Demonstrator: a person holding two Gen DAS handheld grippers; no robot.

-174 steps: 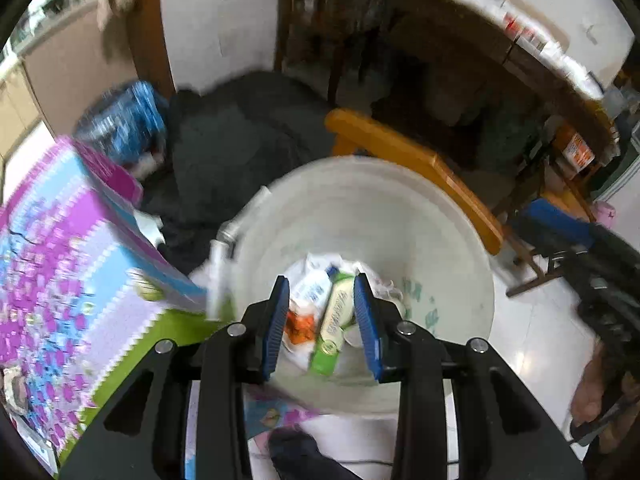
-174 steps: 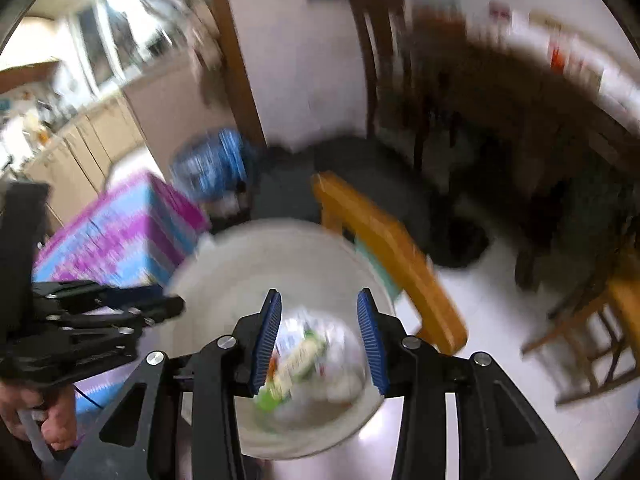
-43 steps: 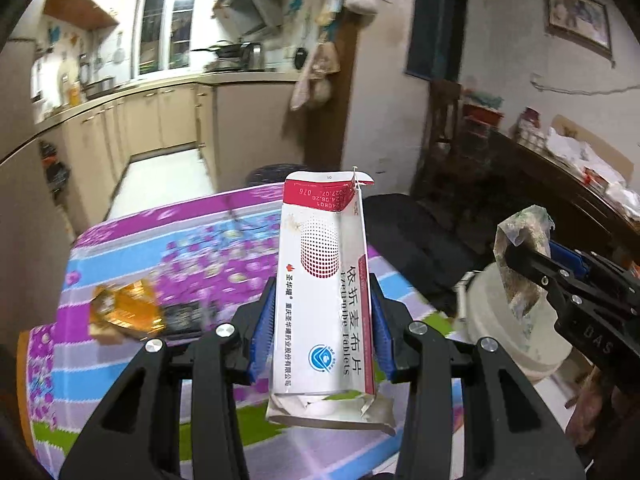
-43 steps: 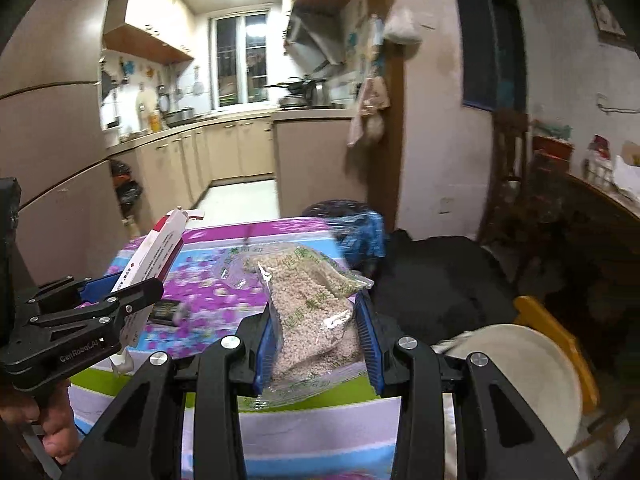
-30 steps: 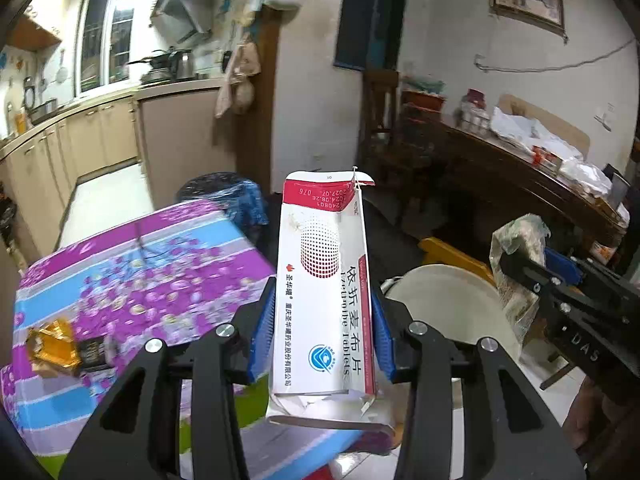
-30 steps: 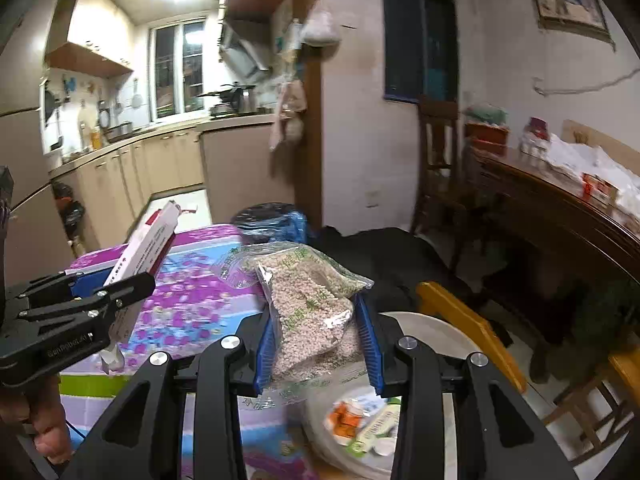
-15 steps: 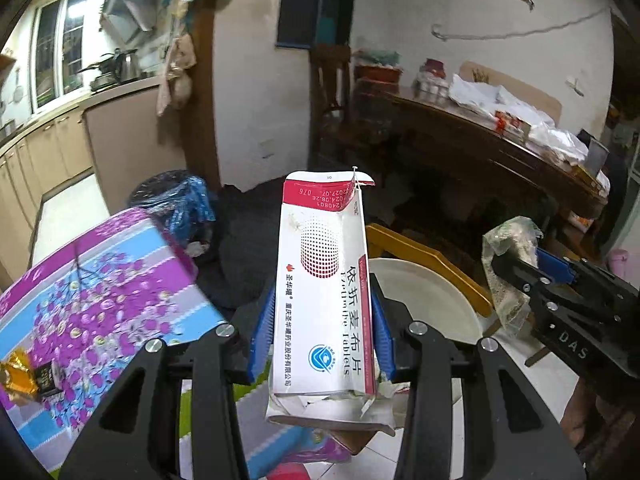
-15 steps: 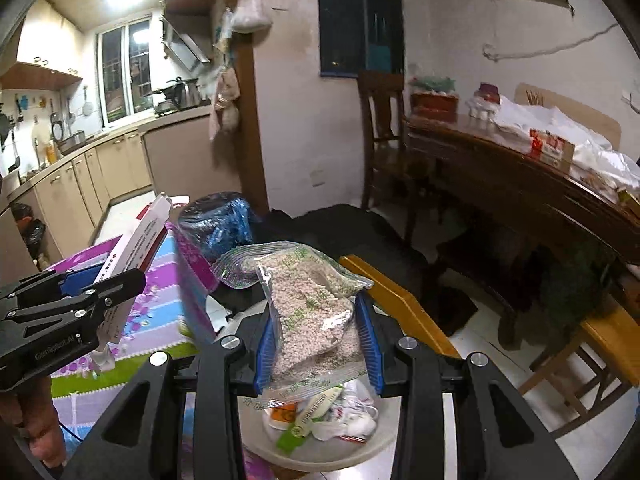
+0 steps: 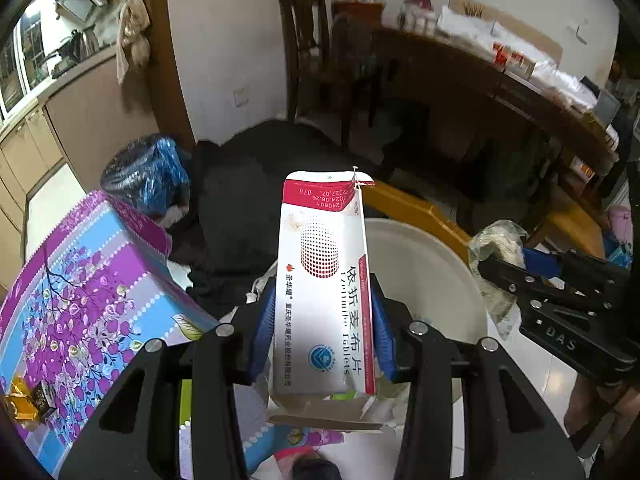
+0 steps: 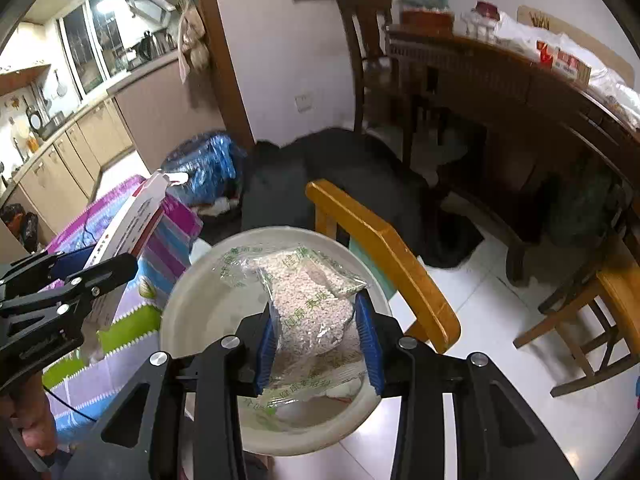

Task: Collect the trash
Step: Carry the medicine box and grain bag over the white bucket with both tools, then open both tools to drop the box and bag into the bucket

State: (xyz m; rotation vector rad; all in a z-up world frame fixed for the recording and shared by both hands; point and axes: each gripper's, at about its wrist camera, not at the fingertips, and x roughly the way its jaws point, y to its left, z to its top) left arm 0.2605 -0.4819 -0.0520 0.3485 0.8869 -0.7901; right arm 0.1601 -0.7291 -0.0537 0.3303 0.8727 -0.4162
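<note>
my left tongs [image 9: 323, 336] pinch the flattened white-and-red cardboard tablet box [image 9: 324, 280] upright, and my right tongs [image 10: 318, 344] clamp the clear plastic bag of pale grains [image 10: 308, 300]. both hang over the round white plastic bin [image 10: 176, 312], at 6 o'clock below them, i judge for dropping in

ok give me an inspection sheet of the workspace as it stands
surface: table under a purple and blue flowered cloth, at the left of both views
job's things: white bin on the floor beside the table, trash already in its bottom; tablet box; clear bag of grain
clutter: gold wrapper and a small dark packet on the cloth
grippers: left gripper shut on the tablet box; right gripper shut on the bag, above the bin
cables: thin dark cable over the cloth edge
surroundings: yellow wooden chair, dark sideboard, blue bag, kitchen cabinets
</note>
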